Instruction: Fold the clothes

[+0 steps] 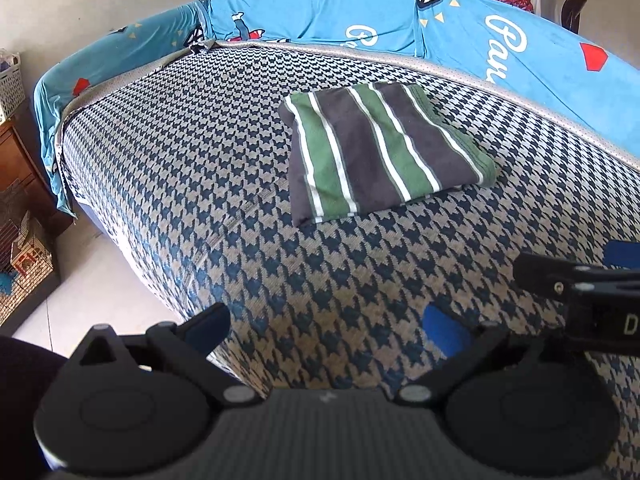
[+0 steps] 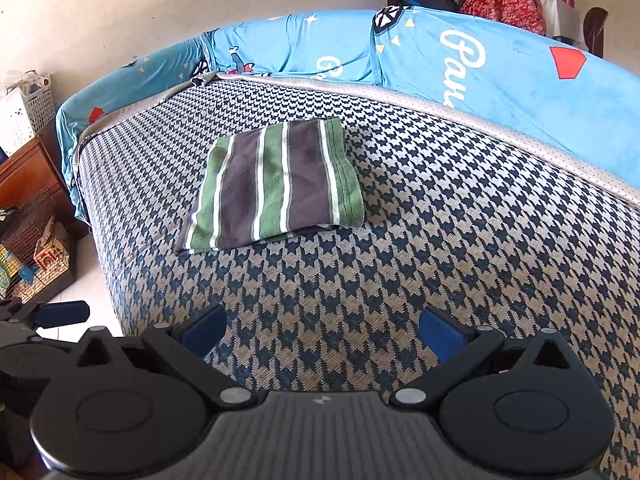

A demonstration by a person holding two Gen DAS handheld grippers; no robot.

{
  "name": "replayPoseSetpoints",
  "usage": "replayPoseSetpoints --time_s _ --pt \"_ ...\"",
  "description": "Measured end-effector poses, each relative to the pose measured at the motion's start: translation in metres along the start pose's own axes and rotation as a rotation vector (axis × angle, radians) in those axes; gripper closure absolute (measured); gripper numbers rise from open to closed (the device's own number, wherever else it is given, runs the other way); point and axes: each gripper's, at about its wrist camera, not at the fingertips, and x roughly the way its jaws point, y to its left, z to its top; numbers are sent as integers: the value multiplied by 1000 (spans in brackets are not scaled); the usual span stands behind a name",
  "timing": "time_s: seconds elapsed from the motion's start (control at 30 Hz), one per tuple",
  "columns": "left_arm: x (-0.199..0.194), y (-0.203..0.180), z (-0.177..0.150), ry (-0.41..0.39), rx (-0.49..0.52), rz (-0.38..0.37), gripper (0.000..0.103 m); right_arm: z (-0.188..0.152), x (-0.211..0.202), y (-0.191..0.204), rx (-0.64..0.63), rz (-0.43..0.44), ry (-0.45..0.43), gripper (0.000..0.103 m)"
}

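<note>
1. The striped cloth [image 1: 380,152] lies folded into a compact rectangle on the bed [image 1: 200,160], toward the far side, near the grey piping along the far edge and well apart from the near edge where both tools hang.
2. It looks soft, light and limp: a knit fabric in several layers, likely to sag and slide open if lifted by one corner. The layers part slightly at the near right corner in the right wrist view.
3. If it needs another fold or a move, I judge the best hold is on the near edge, one tool at each near corner, pinching all layers together. The folded left edge looks thicker and firmer than the hemmed right edge.
4. The left gripper [image 1: 332,328] stands with fingers spread wide, holding nothing. The right gripper [image 2: 322,330] is likewise spread and empty. Both sit over the bed near its near edge.
5. Nothing lies between the tools and the cloth; the houndstooth cover is bare there.
6. A blue quilt [image 1: 500,44] is bunched along the far edge, just behind the cloth, and could catch a reach past it.
7. Off the left edge stand a white basket [image 2: 24,108] and a wire cage [image 2: 36,256], well clear.
</note>
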Motion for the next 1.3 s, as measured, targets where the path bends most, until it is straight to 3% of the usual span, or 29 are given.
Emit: replayPoseSetpoints --time_s 0.23,0.5,1.3 --pt "-8 2 6 -7 -18 15 0 6 -5 -12 49 -36 -8 0" --pt "-17 9 14 -35 -47 9 0 7 -6 -6 11 -75 -10 0" --pt "-28 9 14 -39 -73 -4 0 4 -9 -13 39 -42 5 0"
